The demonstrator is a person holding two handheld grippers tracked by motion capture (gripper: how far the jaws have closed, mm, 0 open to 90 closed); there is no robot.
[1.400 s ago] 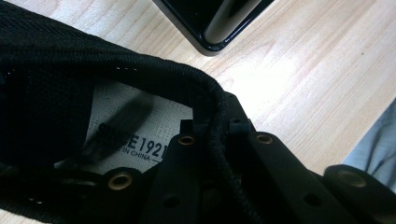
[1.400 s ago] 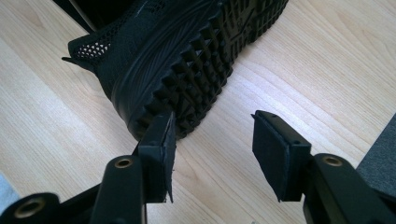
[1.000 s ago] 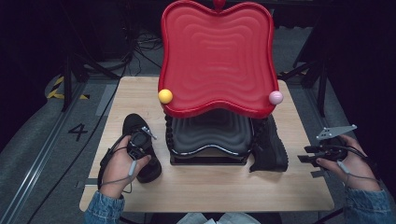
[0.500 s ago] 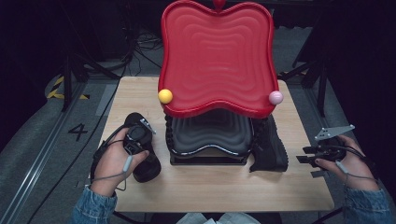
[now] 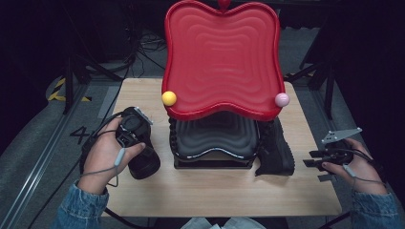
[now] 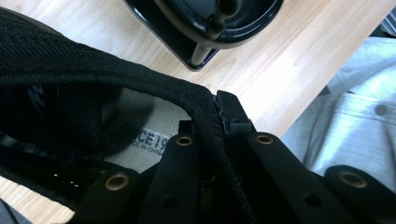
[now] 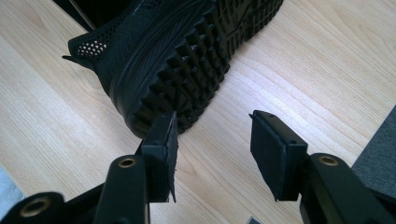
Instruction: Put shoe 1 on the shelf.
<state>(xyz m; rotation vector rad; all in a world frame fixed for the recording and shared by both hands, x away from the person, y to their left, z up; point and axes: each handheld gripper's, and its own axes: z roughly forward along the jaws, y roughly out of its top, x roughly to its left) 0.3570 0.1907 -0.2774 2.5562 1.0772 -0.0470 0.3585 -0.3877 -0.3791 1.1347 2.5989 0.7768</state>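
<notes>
A black mesh shoe (image 5: 144, 163) lies on the wooden table (image 5: 215, 195), left of a tiered rack. My left gripper (image 5: 136, 143) sits on top of it. In the left gripper view, the left gripper (image 6: 210, 135) is shut on the corded collar rim of the shoe (image 6: 70, 93), with the printed insole visible inside. A second black shoe (image 5: 274, 148) leans on its side against the rack's right side. My right gripper (image 5: 309, 160) is open just right of it. In the right gripper view, the right gripper (image 7: 212, 140) has its pads apart just short of the studded sole (image 7: 187, 60).
The rack has a large red wavy top tray (image 5: 219, 57) with a yellow ball (image 5: 168, 98) and a pink ball (image 5: 282, 99) at its front corners. Black tiers (image 5: 215, 140) sit below. The rack's black base (image 6: 210, 28) stands close to the held shoe. Dark floor and cables surround the table.
The left hand has swung round to the left and the gripper has closed on the left shoe's collar, turning the shoe a little. The right gripper has barely moved.
</notes>
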